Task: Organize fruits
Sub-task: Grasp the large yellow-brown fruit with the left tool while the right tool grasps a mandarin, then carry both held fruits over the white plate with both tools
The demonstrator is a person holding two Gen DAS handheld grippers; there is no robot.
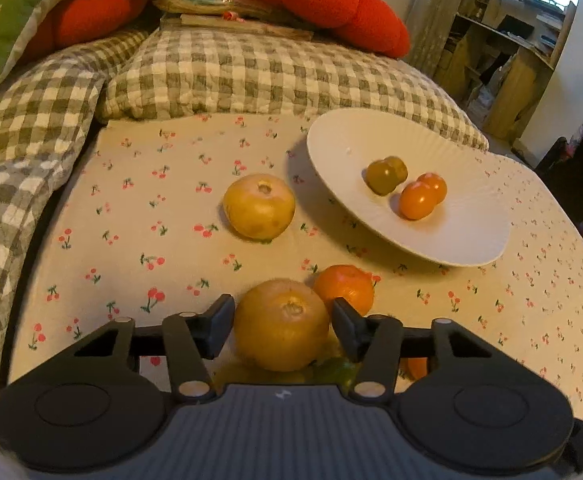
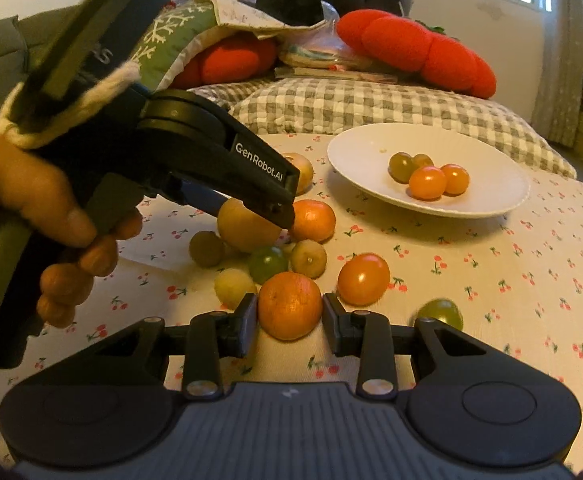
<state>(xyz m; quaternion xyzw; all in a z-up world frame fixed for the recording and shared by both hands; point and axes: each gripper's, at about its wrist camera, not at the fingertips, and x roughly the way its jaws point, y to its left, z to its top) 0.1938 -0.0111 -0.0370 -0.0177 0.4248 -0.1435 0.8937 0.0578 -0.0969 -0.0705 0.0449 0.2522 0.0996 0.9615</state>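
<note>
On the cherry-print cloth (image 2: 491, 240), left tongs (image 1: 282, 326) clasp a yellow fruit (image 1: 281, 324), right tongs (image 2: 290, 316) an orange (image 2: 289, 306).

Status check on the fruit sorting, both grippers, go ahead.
Left gripper shut on yellow fruit. Right gripper shut on an orange. Plate holds four small fruits. Loose fruit crowds both grips.

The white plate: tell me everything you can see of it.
The white plate is a wide, shallow dish, glossy like ceramic, with a broad plain rim. It sits upright on the cherry-print cloth, in front of a checked pillow, clear of both grippers. Near its middle lie four small fruits in a cluster: two orange ones in front, two greenish ones behind. The rest of it is bare.
</note>
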